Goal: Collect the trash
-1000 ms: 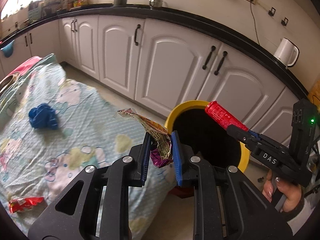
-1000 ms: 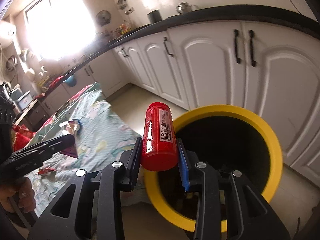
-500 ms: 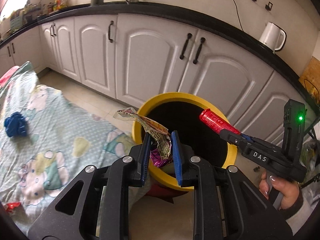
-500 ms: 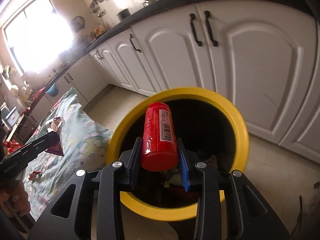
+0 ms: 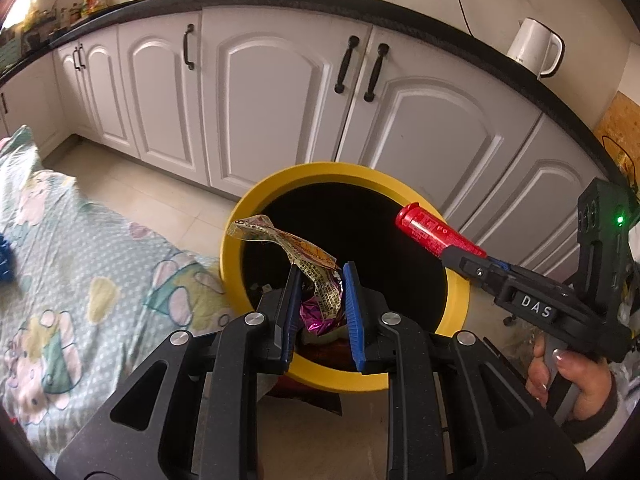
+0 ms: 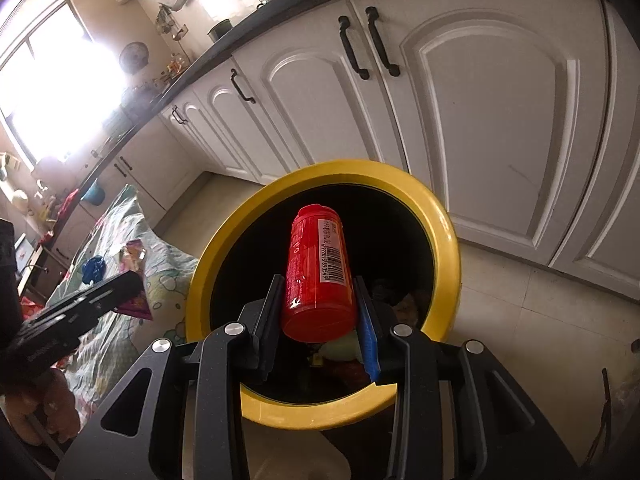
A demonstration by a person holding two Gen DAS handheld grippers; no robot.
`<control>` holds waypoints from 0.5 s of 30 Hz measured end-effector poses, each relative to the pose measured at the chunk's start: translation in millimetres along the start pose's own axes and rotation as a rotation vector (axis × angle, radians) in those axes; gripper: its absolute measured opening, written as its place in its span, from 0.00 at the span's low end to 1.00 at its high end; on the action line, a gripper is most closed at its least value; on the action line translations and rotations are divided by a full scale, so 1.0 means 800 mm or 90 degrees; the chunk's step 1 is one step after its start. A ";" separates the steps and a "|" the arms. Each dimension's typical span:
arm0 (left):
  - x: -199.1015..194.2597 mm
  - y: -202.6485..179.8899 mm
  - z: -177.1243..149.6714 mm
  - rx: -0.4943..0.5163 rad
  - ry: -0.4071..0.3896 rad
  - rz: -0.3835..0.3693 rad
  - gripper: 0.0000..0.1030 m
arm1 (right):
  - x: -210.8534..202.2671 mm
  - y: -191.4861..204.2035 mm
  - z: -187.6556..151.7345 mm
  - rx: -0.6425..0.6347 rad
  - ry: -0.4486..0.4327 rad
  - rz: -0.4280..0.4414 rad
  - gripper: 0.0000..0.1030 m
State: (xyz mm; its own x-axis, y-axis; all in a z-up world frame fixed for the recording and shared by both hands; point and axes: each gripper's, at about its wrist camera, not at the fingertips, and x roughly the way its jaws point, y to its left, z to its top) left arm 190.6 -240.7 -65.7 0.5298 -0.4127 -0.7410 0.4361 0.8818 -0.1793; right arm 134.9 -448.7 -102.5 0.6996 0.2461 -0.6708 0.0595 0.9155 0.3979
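Observation:
My left gripper [image 5: 320, 276] is shut on a crumpled snack wrapper [image 5: 316, 276], yellow-printed with a purple foil end, and holds it over the near rim of the yellow trash bin [image 5: 256, 196]. In the right wrist view my right gripper [image 6: 318, 288] is shut on a red cylindrical can [image 6: 318, 272] with a barcode label, above the bin's [image 6: 444, 224] dark opening. From the left wrist view the right gripper and its red can [image 5: 432, 232] reach in over the bin's right rim. Some trash lies at the bin's bottom.
White kitchen cabinets [image 5: 276, 92] stand close behind the bin. A table with a patterned cloth [image 5: 60, 264] lies left of it, bearing a blue crumpled item [image 6: 93, 269]. A white kettle [image 5: 534, 50] stands on the dark counter. A person's hand [image 5: 568, 384] grips the right tool.
Both grippers have moved toward and down over the bin; its opening now fills more of each view. The wrapper and the can stay gripped.

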 end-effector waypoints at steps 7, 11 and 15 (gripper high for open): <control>0.013 -0.009 0.005 0.012 0.011 -0.004 0.15 | -0.003 -0.004 0.008 0.010 -0.008 -0.004 0.32; 0.018 -0.010 0.007 0.016 0.014 0.003 0.17 | -0.006 -0.010 0.012 0.028 -0.018 -0.003 0.40; 0.019 -0.008 0.008 0.011 0.016 0.009 0.38 | -0.014 -0.016 0.015 0.040 -0.032 -0.009 0.47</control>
State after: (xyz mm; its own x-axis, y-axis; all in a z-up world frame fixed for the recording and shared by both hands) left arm 200.3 -253.7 -71.5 0.5178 -0.3937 -0.7595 0.4408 0.8837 -0.1575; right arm 135.0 -467.1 -92.8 0.7333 0.2150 -0.6450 0.1139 0.8964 0.4283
